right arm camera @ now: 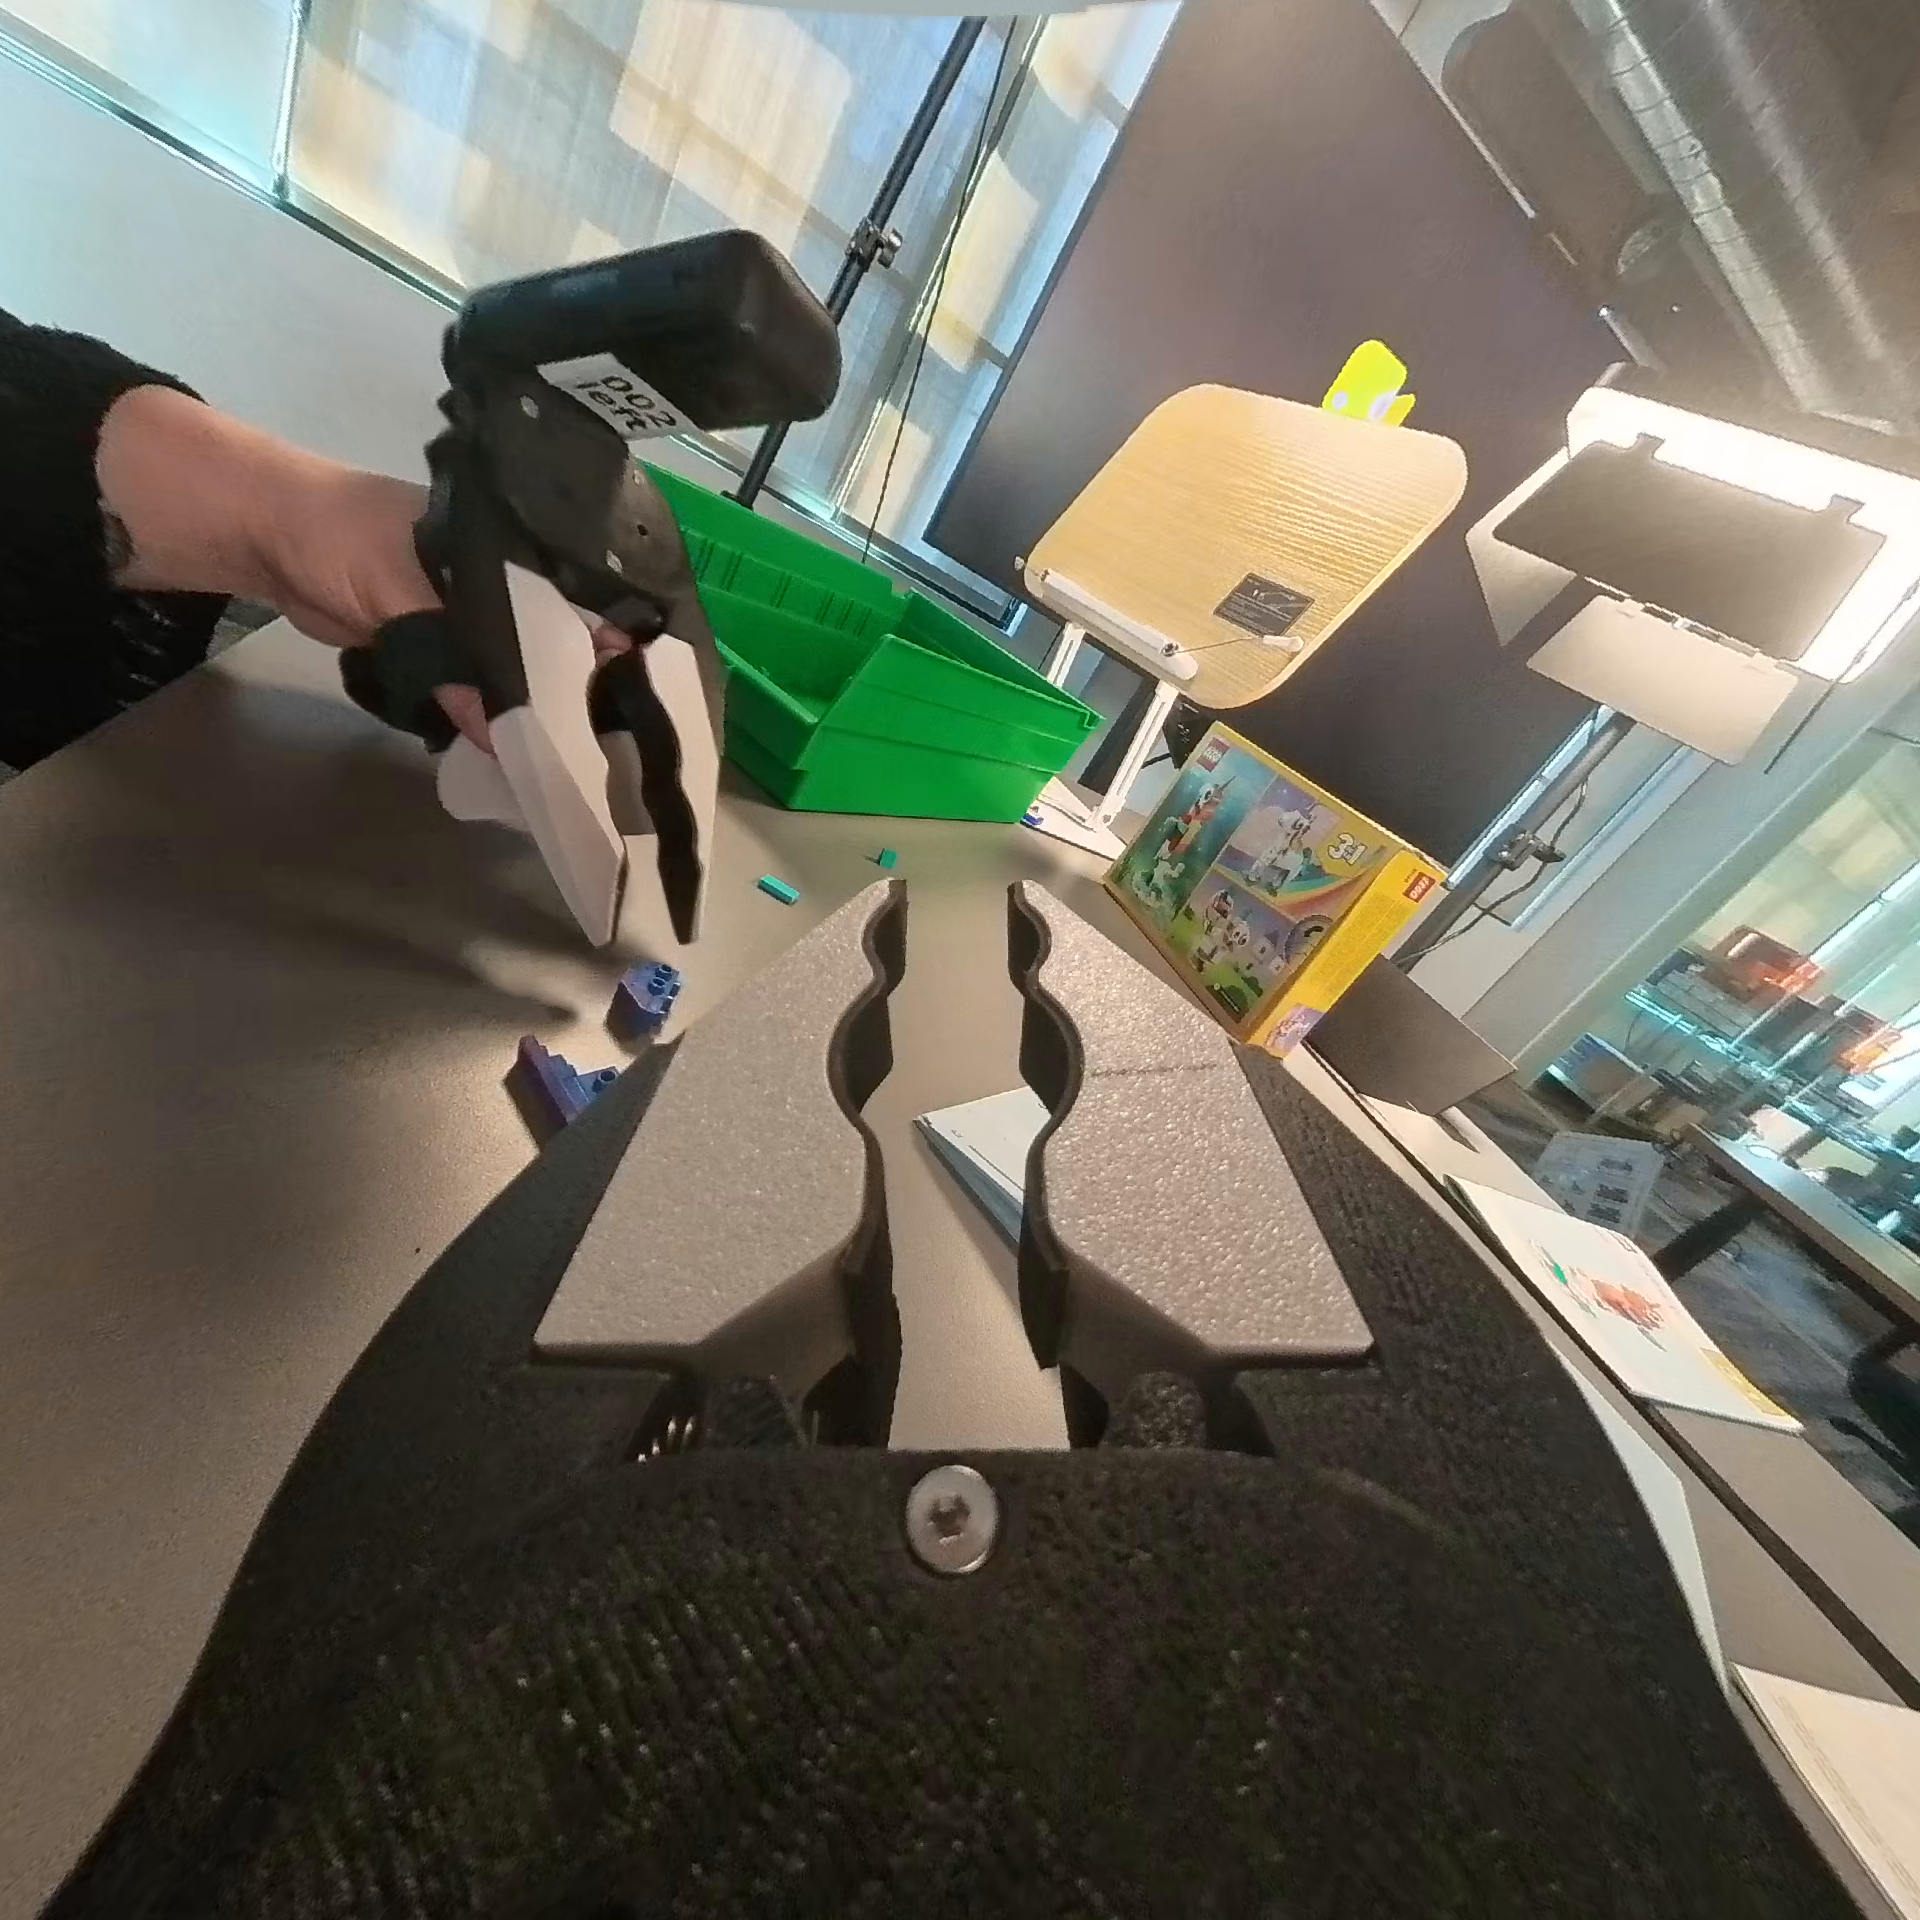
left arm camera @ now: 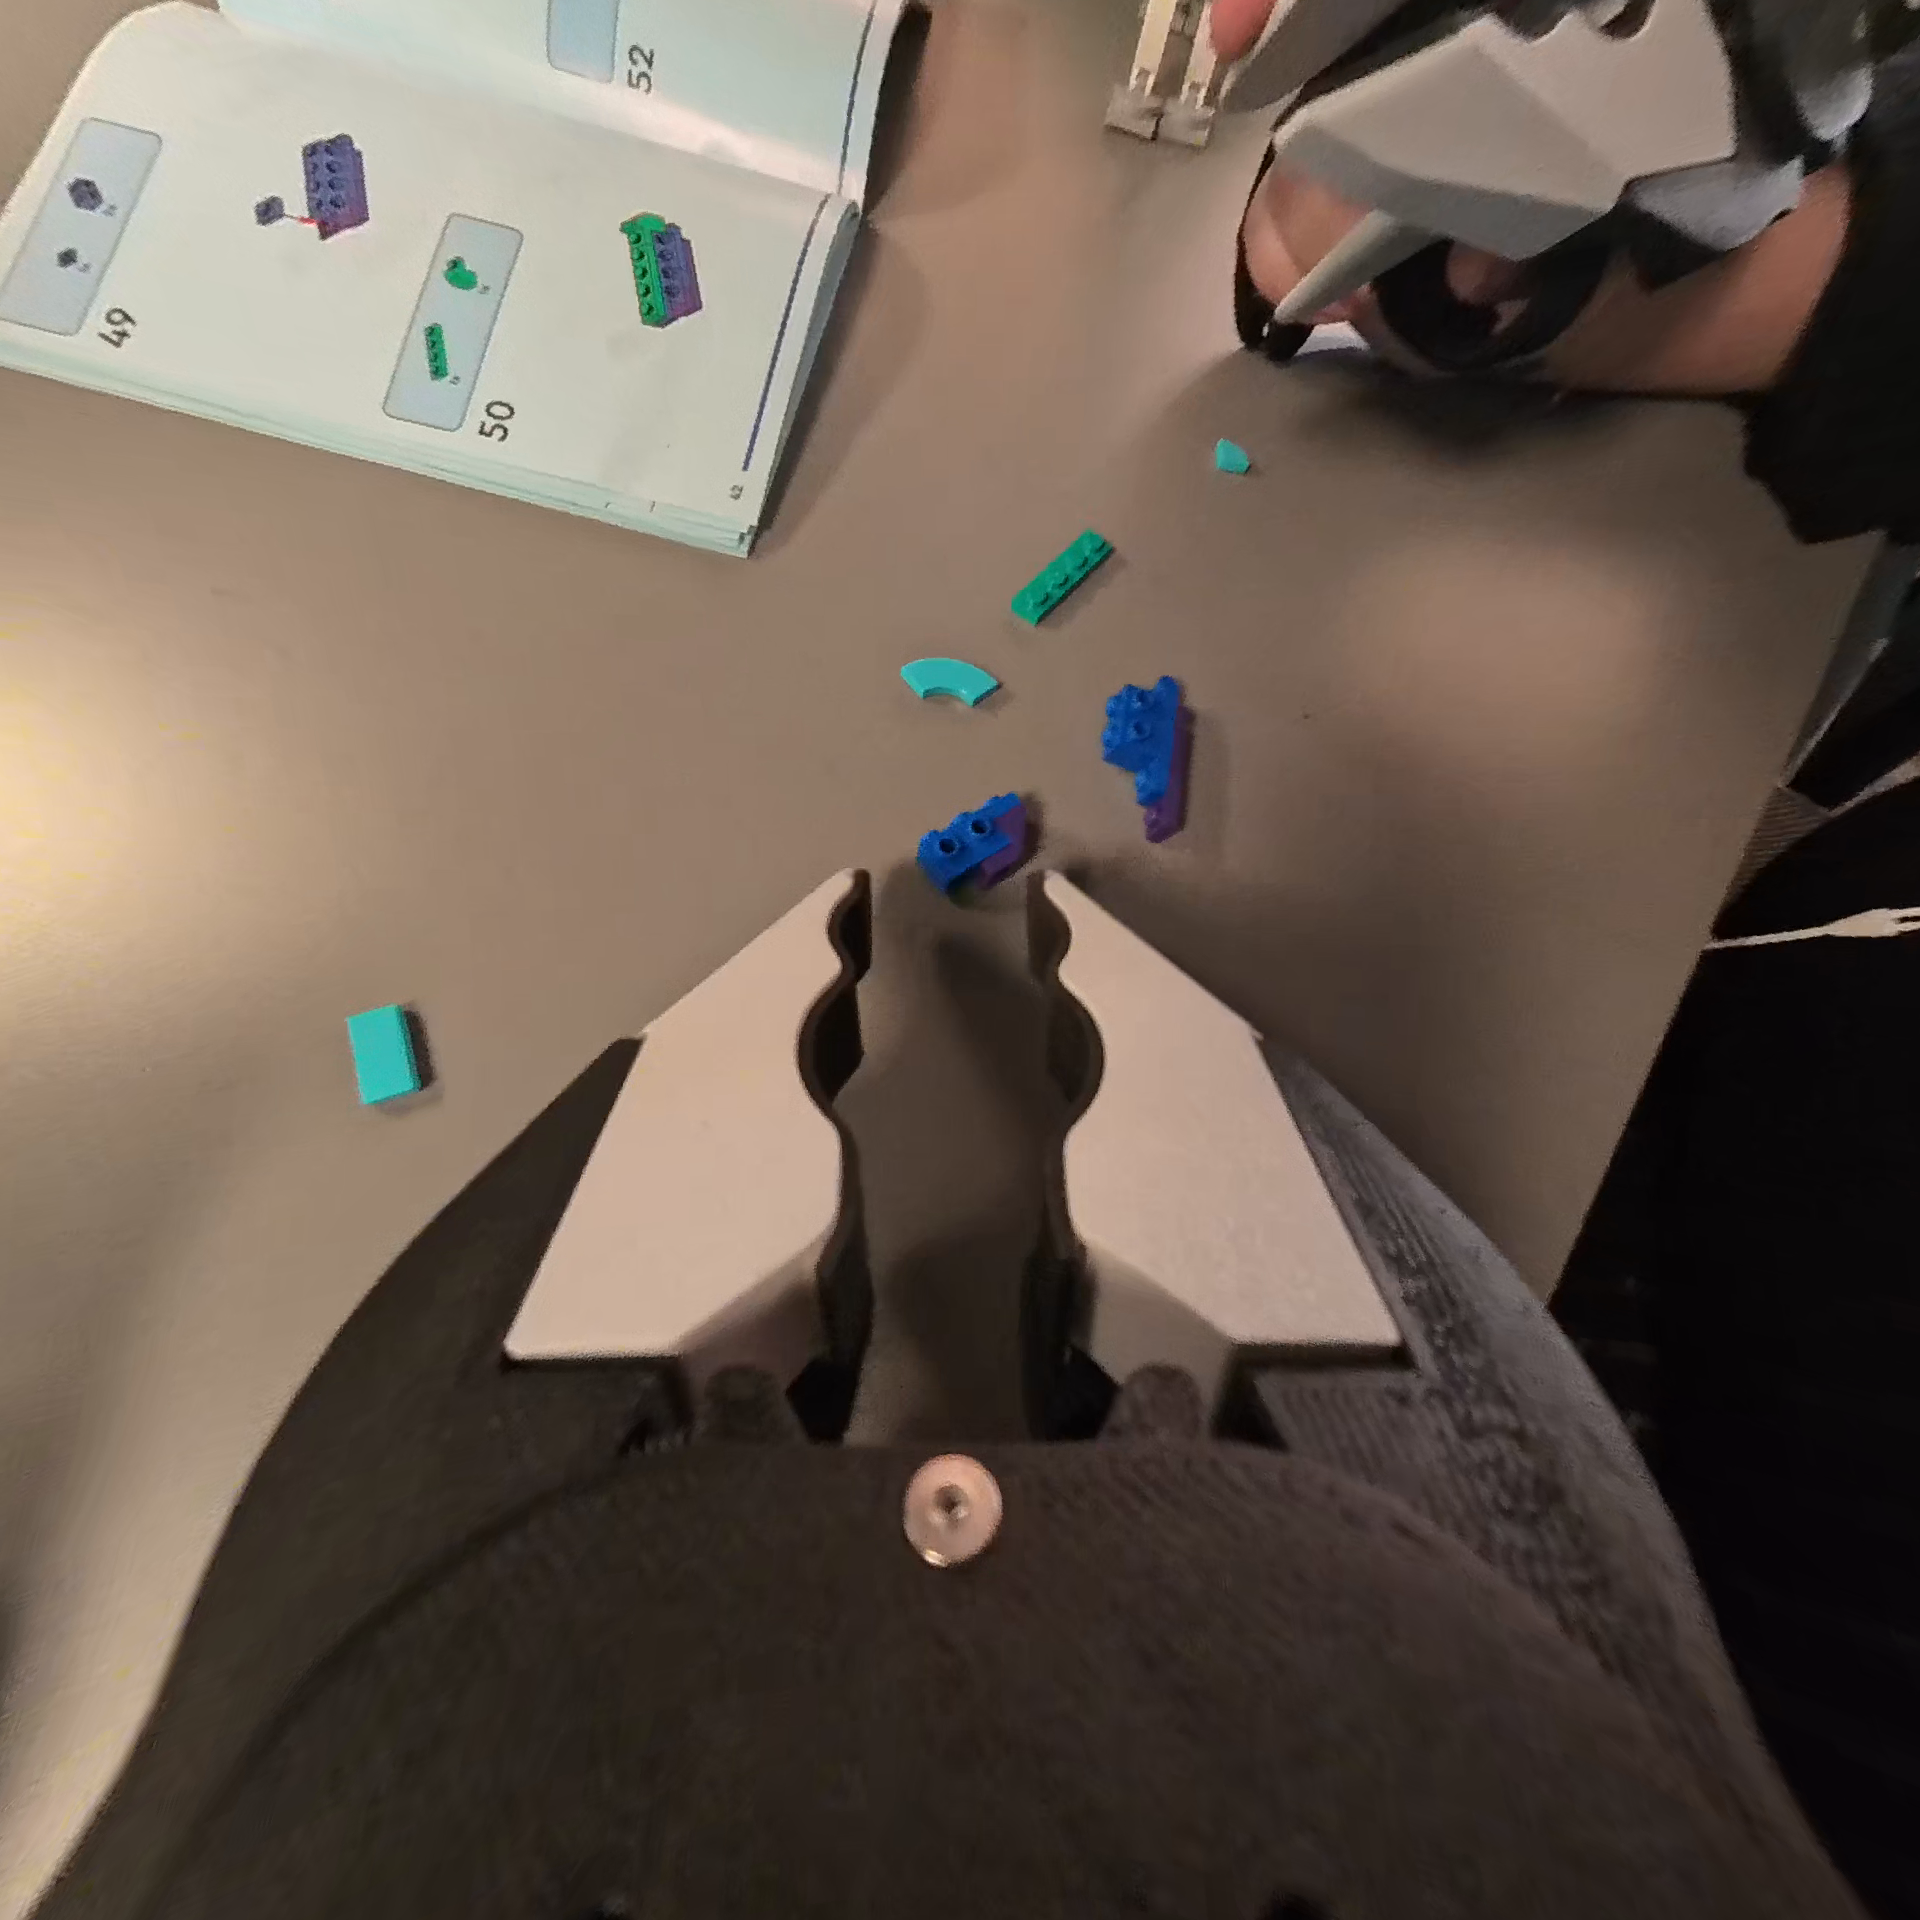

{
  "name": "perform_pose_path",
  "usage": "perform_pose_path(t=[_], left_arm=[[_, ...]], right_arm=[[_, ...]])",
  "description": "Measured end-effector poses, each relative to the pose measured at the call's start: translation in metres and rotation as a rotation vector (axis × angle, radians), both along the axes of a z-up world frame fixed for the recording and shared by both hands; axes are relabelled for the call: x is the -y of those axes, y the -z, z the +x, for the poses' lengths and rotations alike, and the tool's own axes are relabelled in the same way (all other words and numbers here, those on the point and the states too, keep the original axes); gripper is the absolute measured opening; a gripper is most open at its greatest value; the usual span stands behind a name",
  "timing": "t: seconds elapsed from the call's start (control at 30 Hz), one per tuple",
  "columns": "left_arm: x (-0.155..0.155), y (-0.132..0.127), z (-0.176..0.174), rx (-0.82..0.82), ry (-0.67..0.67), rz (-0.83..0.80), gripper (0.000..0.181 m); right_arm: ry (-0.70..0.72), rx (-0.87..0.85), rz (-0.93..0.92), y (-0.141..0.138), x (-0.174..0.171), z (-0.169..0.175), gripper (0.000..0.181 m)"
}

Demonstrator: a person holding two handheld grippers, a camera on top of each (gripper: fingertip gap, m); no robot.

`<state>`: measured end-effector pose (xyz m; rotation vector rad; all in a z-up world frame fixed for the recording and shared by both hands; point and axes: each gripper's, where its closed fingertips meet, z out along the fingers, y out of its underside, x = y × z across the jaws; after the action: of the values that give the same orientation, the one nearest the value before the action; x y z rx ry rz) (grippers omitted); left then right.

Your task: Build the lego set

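A grey-brown table (left arm camera: 520,727) carries everything here, with an open instruction booklet (left arm camera: 436,260) at its far left. In the left wrist view the left gripper (left arm camera: 951,883) hangs just over the table, jaws apart and empty, tips flanking a small blue-and-purple assembly (left arm camera: 975,847) that sits just beyond them. Near it lie a larger blue-and-purple stepped assembly (left arm camera: 1148,753), a green plate (left arm camera: 1062,577), a curved teal tile (left arm camera: 948,681), a small teal quarter tile (left arm camera: 1231,455) and a flat teal tile (left arm camera: 384,1051). I'd say the step in hand is picking up the small assembly; next the tips must ease forward and close squarely on it. The right gripper (left arm camera: 1288,312) is motion-blurred at the top right.

From the right wrist view, the right gripper (right arm camera: 956,894) is held open, empty, above the table. Behind stand green bins (right arm camera: 883,686) and the set's box (right arm camera: 1278,883). Its own finger hides part of the stepped assembly, and the green plate is out of sight
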<state>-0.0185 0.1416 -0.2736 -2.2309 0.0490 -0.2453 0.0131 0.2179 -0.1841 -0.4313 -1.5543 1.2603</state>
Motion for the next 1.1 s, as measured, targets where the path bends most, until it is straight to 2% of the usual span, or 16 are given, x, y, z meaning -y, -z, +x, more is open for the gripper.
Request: perform_pose_path(t=[0.43,0.87,1.1], left_arm=[[-0.006,0.009,0.004,-0.058,0.05,-0.02,0.03],[-0.007,0.013,0.007,-0.083,0.093,-0.04,0.016],[-0.001,0.013,0.016,-0.083,0.139,-0.041,0.016]], right_arm=[[0.0,0.0,0.0,0.0,0.0,0.0,0.017],[0.0,-0.001,-0.001,0.0,0.0,0.0,0.017],[-0.001,-0.001,-0.004,0.0,0.0,0.0,0.017]])
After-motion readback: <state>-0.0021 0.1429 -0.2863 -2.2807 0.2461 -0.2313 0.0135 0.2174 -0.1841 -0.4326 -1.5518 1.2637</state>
